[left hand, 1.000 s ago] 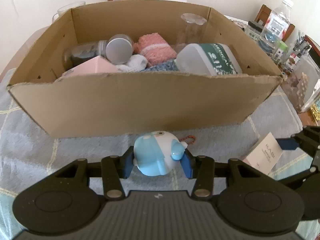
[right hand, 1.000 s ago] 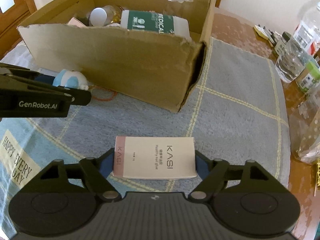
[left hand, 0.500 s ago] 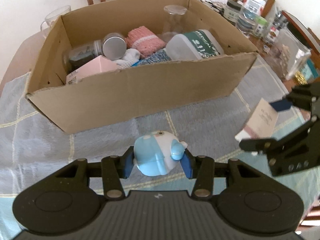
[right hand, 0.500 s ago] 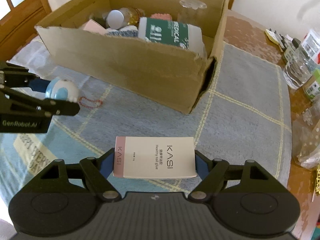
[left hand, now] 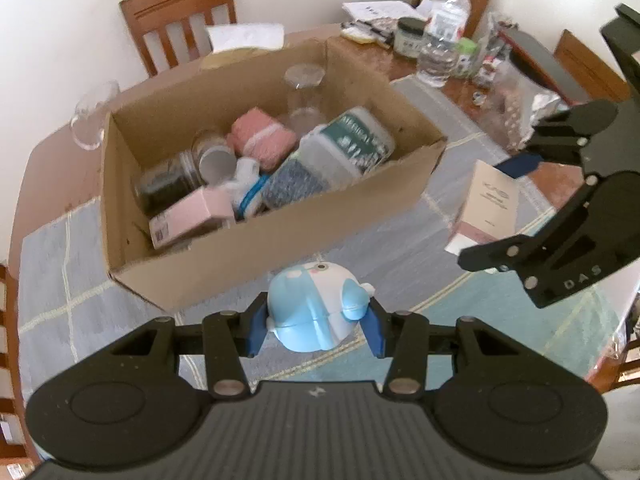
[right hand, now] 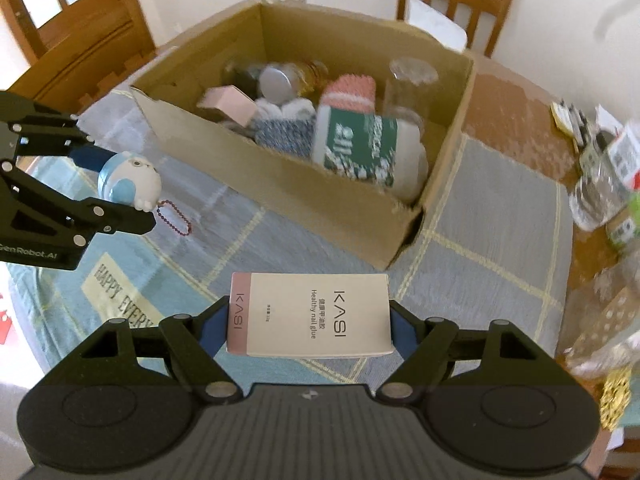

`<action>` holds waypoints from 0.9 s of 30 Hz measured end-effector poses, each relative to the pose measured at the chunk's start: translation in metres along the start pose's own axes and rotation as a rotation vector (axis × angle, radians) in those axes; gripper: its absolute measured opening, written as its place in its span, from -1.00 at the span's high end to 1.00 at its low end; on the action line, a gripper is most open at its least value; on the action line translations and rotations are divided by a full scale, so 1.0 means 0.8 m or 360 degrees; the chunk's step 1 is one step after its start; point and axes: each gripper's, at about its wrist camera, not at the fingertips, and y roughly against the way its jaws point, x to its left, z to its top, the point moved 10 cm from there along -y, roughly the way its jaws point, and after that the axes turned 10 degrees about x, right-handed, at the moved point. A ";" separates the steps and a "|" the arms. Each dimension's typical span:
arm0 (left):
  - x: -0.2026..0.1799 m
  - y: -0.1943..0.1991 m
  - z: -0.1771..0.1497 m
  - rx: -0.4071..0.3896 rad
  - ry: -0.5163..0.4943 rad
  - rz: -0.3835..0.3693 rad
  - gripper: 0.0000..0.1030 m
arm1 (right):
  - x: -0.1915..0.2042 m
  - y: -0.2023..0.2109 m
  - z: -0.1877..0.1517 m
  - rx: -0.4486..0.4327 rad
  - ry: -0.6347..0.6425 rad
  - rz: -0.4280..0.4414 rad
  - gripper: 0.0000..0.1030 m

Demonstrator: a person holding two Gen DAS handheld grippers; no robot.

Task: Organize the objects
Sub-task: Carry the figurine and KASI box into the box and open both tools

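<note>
My left gripper (left hand: 316,326) is shut on a light-blue and white toy keychain (left hand: 314,308), held in the air in front of the cardboard box (left hand: 256,248). The toy also shows in the right wrist view (right hand: 130,182), with its red bead chain (right hand: 174,216) hanging. My right gripper (right hand: 310,328) is shut on a white and pink KASI nail glue box (right hand: 310,316), held above the cloth; it also shows in the left wrist view (left hand: 486,204). The cardboard box (right hand: 320,204) holds a green-labelled white container (right hand: 356,148), jars, a pink box and knitted items.
A blue-grey checked cloth (right hand: 480,240) covers the wooden table (left hand: 52,168). Water bottles (left hand: 440,32), jars and plastic bags crowd the table's far right. A glass (left hand: 92,116) lies left of the box. Wooden chairs (left hand: 180,16) stand behind.
Both grippers have risen with their objects, so the box now lies further below and its inside is more exposed. The toy's chain has left the cloth.
</note>
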 end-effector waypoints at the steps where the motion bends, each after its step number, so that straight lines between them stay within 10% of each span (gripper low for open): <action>1: -0.001 0.006 0.004 -0.0009 -0.0007 -0.0005 0.09 | 0.001 0.006 0.003 -0.0008 0.0011 -0.0001 -0.61; 22: 0.044 0.049 0.116 -0.0218 -0.0006 0.0094 0.05 | -0.020 0.077 0.084 -0.0235 0.0097 -0.0082 -0.61; 27: 0.053 0.044 0.117 -0.0246 0.0020 0.0157 -0.60 | -0.021 0.078 0.098 -0.0255 0.0090 -0.0077 -0.61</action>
